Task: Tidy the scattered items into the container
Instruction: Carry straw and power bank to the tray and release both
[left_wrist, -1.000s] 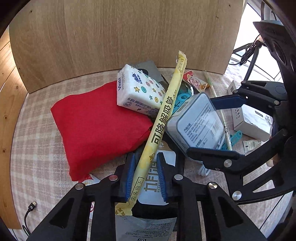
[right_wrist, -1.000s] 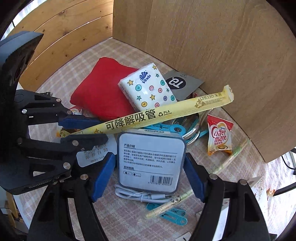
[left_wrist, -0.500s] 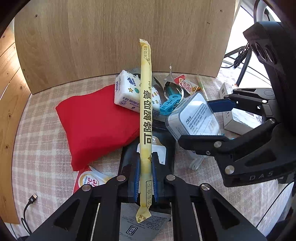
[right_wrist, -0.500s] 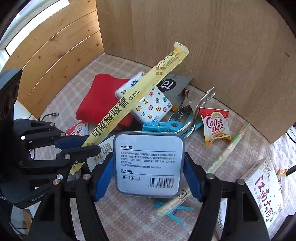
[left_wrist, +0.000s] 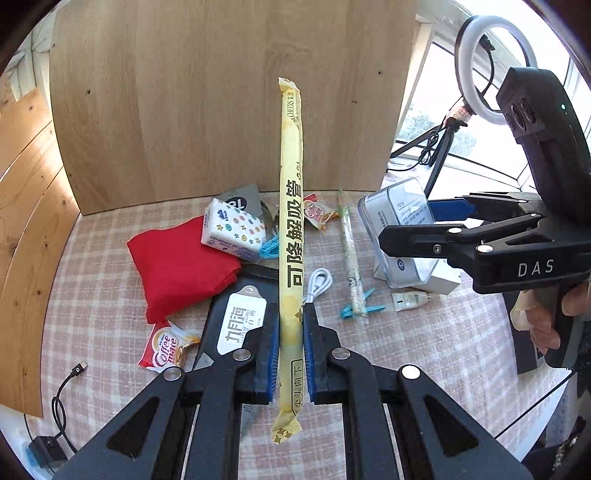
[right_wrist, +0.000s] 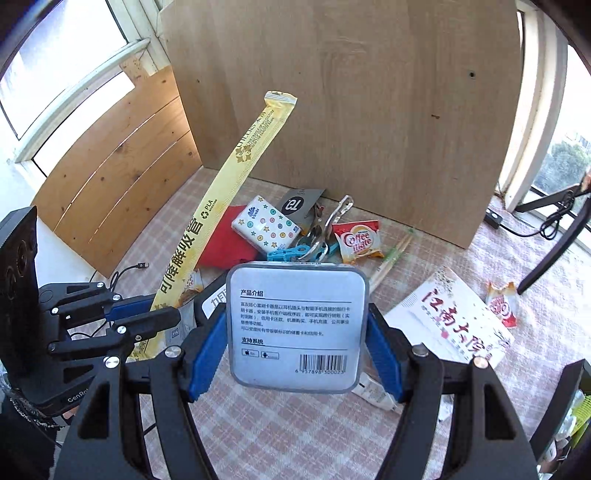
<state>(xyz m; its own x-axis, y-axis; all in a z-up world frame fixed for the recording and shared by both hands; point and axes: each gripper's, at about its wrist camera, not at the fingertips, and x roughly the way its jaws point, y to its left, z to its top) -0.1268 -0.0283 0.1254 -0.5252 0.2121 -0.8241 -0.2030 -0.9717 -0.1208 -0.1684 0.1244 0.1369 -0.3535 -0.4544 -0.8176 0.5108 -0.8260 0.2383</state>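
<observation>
Left gripper (left_wrist: 290, 343): black frame, blue pads, closed tight on a long yellow paper straw sleeve (left_wrist: 290, 206) printed with Chinese characters. The sleeve is gripped near its lower end and stands upright above the table, clear of the items below.

Right gripper (right_wrist: 295, 354): jaws set wide and clamped on a square clear plastic box (right_wrist: 297, 325) with a pale label and barcode. The box is held by its two sides and is lifted off the table.

Checked tablecloth (left_wrist: 110, 295): pale pink and beige, and backed by an upright wooden board (left_wrist: 207, 110).

Items left lying on the cloth:
- a red fabric pouch (left_wrist: 181, 266), with a white tissue pack (left_wrist: 232, 232) printed with coloured stars and dots resting on its far edge;
- a red and white creamer sachet (left_wrist: 166, 349), just beside the near corner of the pouch;
- a second creamer sachet (right_wrist: 358, 242), next to metal tongs-like clips (right_wrist: 332, 221);
- blue plastic clothes pegs (left_wrist: 360, 308);
- a white cable (left_wrist: 317, 284);
- a white printed card box with red characters (right_wrist: 450, 321).

No container is identifiable in either view.
</observation>
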